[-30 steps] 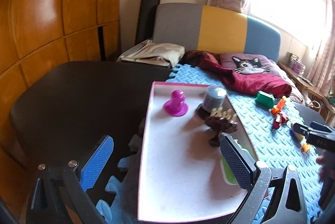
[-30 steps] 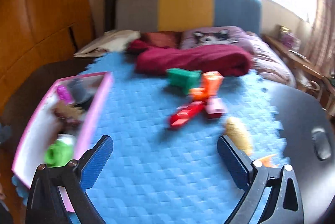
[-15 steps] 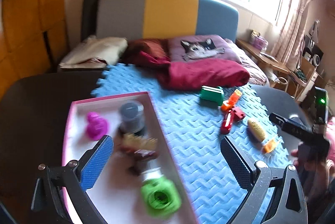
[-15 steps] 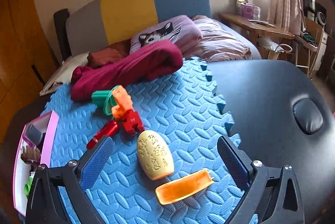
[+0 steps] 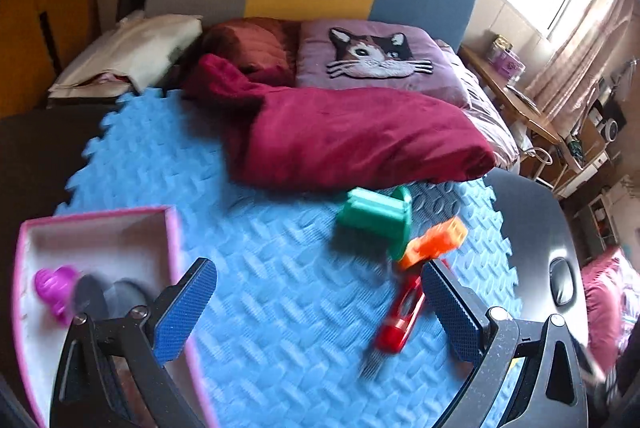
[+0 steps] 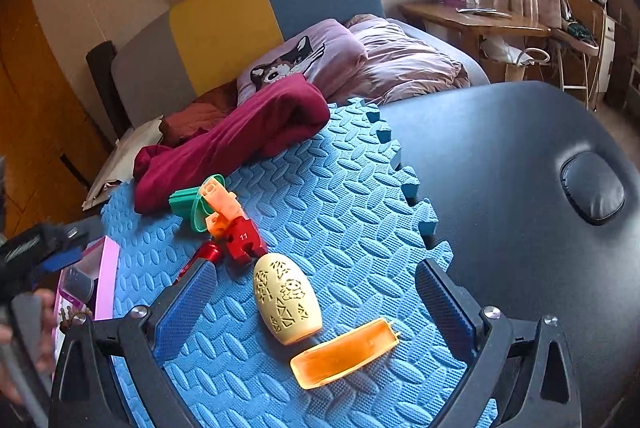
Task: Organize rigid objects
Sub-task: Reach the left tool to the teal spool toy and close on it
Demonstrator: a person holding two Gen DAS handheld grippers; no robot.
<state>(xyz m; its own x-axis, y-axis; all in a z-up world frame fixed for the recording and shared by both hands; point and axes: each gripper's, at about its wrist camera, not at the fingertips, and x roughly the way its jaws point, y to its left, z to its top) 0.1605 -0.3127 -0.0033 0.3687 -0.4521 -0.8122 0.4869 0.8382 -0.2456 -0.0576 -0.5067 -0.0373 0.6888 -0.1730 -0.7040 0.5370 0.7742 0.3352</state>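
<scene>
Right wrist view: yellow carved egg [image 6: 287, 298] lies on blue foam mat [image 6: 340, 211], between right gripper [image 6: 316, 298] fingers, long axis running roughly away from camera, narrow end far. Orange curved piece [image 6: 344, 352] just beside egg, nearer. Jaws spread wide, holding nothing. Left gripper [image 5: 320, 312] also wide open, empty, over red toy [image 5: 402, 316]; pink tray [image 5: 100, 228] to its left. Right gripper likely nearer egg.

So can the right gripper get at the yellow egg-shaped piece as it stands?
Probably yes. The right gripper is open, and the yellow egg-shaped piece lies on the blue foam mat between its fingers. Only the orange curved piece lies close beside it, on the near side.
</scene>
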